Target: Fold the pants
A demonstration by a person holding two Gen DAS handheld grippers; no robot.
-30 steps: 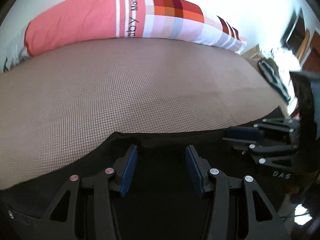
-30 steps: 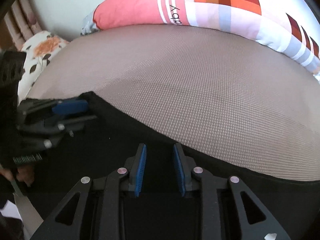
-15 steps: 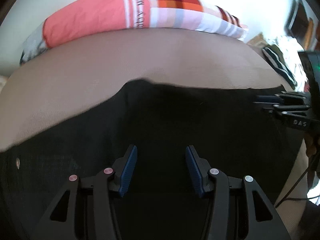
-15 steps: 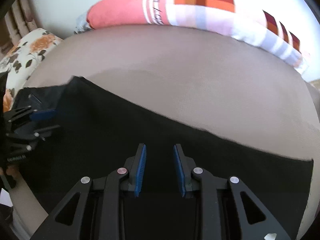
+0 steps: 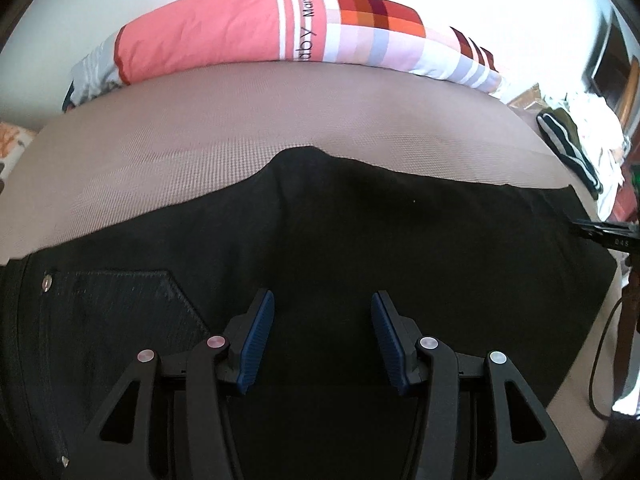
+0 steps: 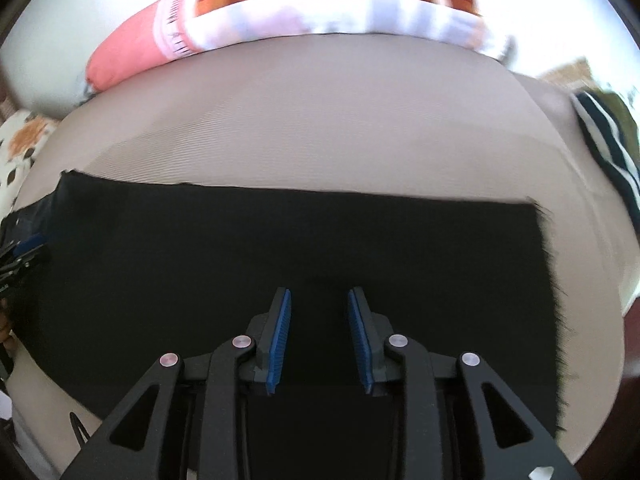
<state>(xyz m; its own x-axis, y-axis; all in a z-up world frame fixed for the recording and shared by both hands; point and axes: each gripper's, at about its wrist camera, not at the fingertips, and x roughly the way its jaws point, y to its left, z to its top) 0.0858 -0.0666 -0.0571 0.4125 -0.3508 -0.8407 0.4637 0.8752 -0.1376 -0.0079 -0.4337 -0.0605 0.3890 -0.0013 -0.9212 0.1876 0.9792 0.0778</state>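
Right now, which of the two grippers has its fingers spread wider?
The left gripper: its blue pads stand farther apart above the black pants than the right gripper pads.

I am in a home bedroom: a bed with a taupe woven cover, a long pink and checked bolster pillow against the white wall, a heap of clothes at the side.

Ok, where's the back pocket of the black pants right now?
In the left wrist view, the back pocket sits lower left on the black pants, just left of the left gripper, near a small metal rivet.
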